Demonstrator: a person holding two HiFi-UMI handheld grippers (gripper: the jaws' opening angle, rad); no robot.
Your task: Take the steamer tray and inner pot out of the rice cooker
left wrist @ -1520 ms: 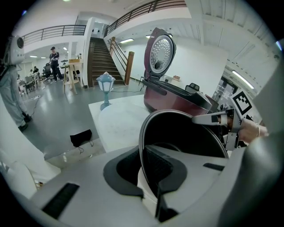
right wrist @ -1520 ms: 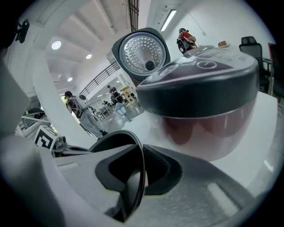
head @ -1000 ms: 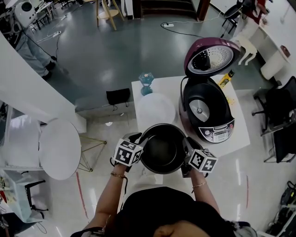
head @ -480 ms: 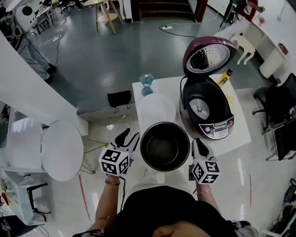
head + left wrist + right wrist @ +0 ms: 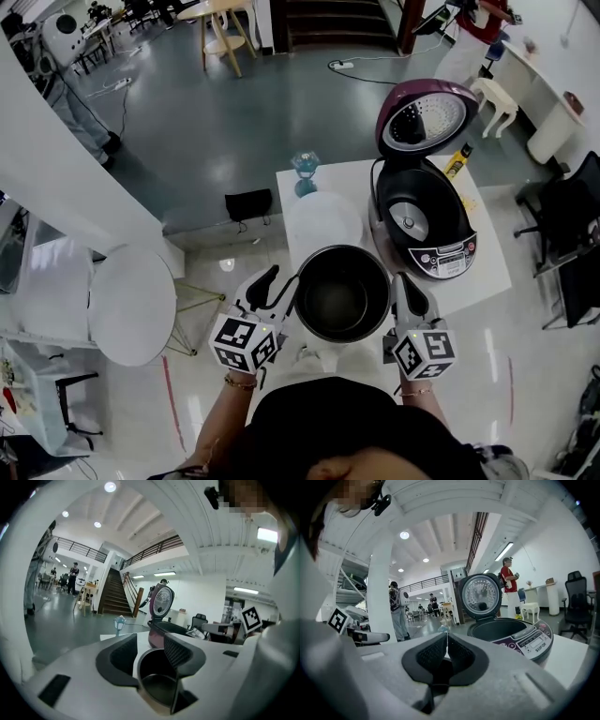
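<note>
The black inner pot (image 5: 343, 292) stands empty at the front of the white table (image 5: 487, 272), with the white round steamer tray (image 5: 323, 220) just behind it. The maroon rice cooker (image 5: 422, 225) stands to the right with its lid (image 5: 427, 117) up and its well empty. My left gripper (image 5: 274, 284) hovers at the pot's left side. Its jaws have just been opening and touch nothing; the pot (image 5: 157, 677) shows low through their gap in the left gripper view (image 5: 151, 644). My right gripper (image 5: 405, 279) is right of the pot. Its jaws have just closed, pads together on nothing (image 5: 446, 641), and they face the cooker (image 5: 506, 632).
A small blue ornament (image 5: 305, 167) and a yellow item (image 5: 457, 161) sit at the table's far edge. A white round side table (image 5: 131, 305) stands to the left, a black chair (image 5: 572, 216) to the right. A person in a red top (image 5: 508, 581) stands beyond the cooker.
Both grippers were on the pot's rim a second ago. They have let go, risen and drawn back toward me; the right jaws closed. The pot stays on the table.
</note>
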